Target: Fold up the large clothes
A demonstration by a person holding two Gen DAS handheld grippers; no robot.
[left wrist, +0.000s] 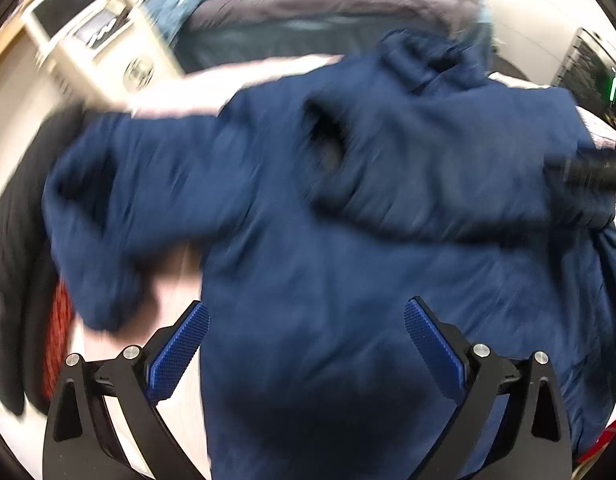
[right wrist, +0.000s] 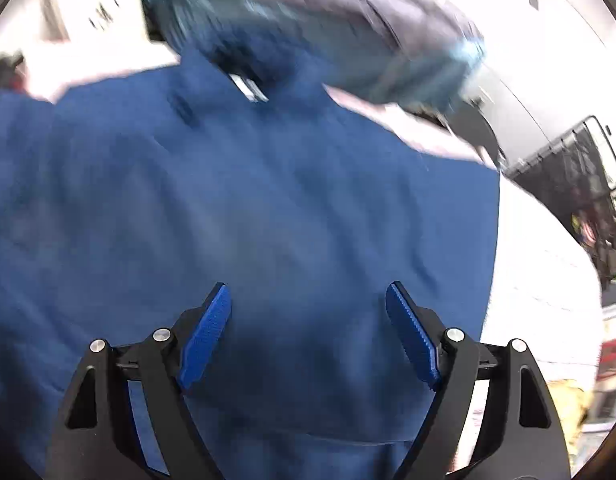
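A large navy blue jacket (left wrist: pixel 348 280) lies spread on a pale table (left wrist: pixel 175 272). One sleeve (left wrist: pixel 428 184) is folded across its chest, and the other sleeve (left wrist: pixel 107 208) hangs out to the left. My left gripper (left wrist: pixel 306 308) hovers open over the jacket's lower body with nothing between its blue pads (left wrist: pixel 179 352). In the right wrist view the jacket (right wrist: pixel 247 208) fills most of the frame, with a white label (right wrist: pixel 249 89) at the collar. My right gripper (right wrist: pixel 308 288) is open above the cloth and grips nothing. Both views are motion-blurred.
A heap of grey and teal garments (left wrist: pixel 328 8) lies beyond the jacket's collar. A black garment (left wrist: pixel 15 260) and something red (left wrist: pixel 59 328) lie at the left. A white cabinet (left wrist: pixel 87 40) stands far left, and a black crate (right wrist: pixel 580 184) at the right.
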